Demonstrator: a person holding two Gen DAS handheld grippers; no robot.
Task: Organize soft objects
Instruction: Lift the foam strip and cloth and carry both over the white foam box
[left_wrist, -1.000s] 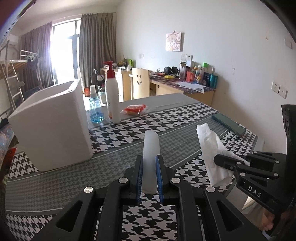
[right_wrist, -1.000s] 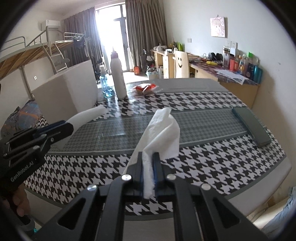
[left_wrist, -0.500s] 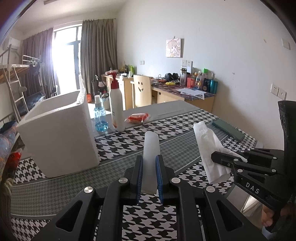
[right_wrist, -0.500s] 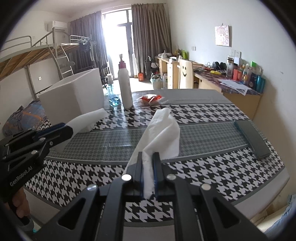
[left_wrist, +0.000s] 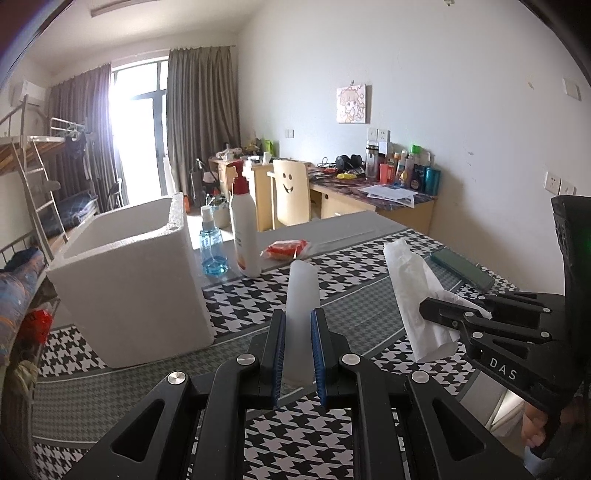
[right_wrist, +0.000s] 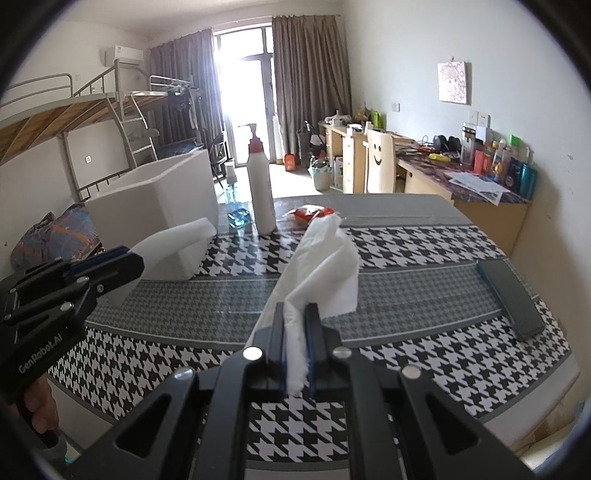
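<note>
Both my grippers clamp soft things: left gripper (left_wrist: 297, 354) grips foam sheet (left_wrist: 301, 295), right gripper (right_wrist: 295, 345), marked DAS, pinches tissue (right_wrist: 321, 266).

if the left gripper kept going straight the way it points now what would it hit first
Probably the checkered tabletop, just short of the white pump bottle and red packet. The left gripper tilts downward, clamped on a white foam piece. Depth is unclear.

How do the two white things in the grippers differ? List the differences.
The foam sheet in the left gripper is smooth, thick and stands stiff; the tissue in the right gripper is thin, crumpled and flops over. The sheet has an even, rounded edge; the tissue's is ragged. Both are white, soft and clamped above the table.
</note>
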